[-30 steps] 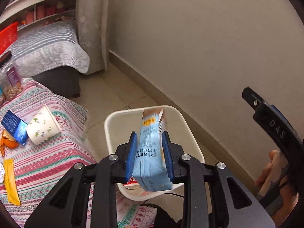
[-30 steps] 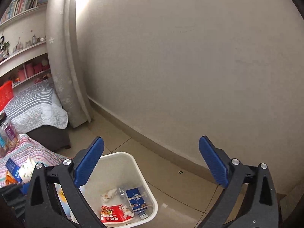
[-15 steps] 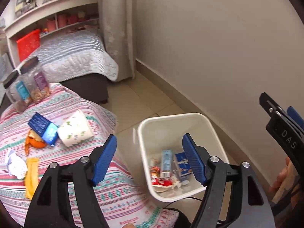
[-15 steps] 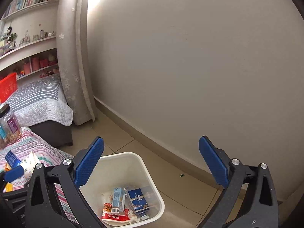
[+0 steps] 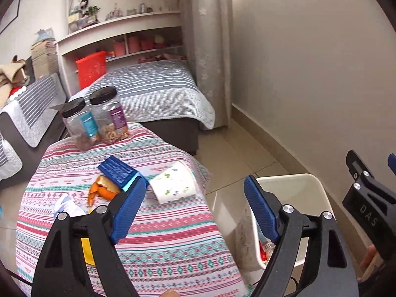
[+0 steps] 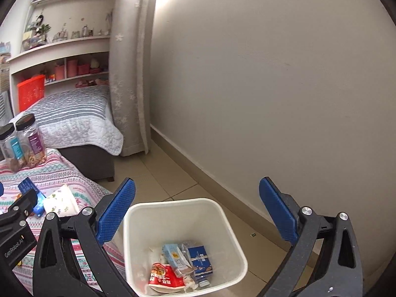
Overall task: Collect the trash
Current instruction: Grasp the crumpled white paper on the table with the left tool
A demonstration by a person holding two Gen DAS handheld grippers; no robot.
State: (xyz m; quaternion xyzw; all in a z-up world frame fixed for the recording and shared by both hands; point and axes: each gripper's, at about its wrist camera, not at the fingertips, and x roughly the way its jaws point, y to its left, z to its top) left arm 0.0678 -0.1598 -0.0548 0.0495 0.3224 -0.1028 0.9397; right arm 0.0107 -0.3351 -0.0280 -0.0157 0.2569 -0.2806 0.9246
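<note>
My left gripper hangs over the edge of the patterned table, its jaws still opening with nothing between them. On the cloth lie a paper cup on its side, a dark blue packet, orange peel, crumpled white paper and a yellow wrapper. The white bin stands on the floor to the right. My right gripper is open above the bin, which holds a light blue carton, a red packet and a blue box.
Two black-lidded snack jars stand at the table's far edge. A bed with a striped grey cover lies beyond, with shelves and a curtain behind. A plain wall runs along the right, tiled floor beside the bin.
My left gripper let go of the light blue carton, which now lies in the bin, then opened wide and swung left toward the table. My right gripper shifted a little over the bin.
</note>
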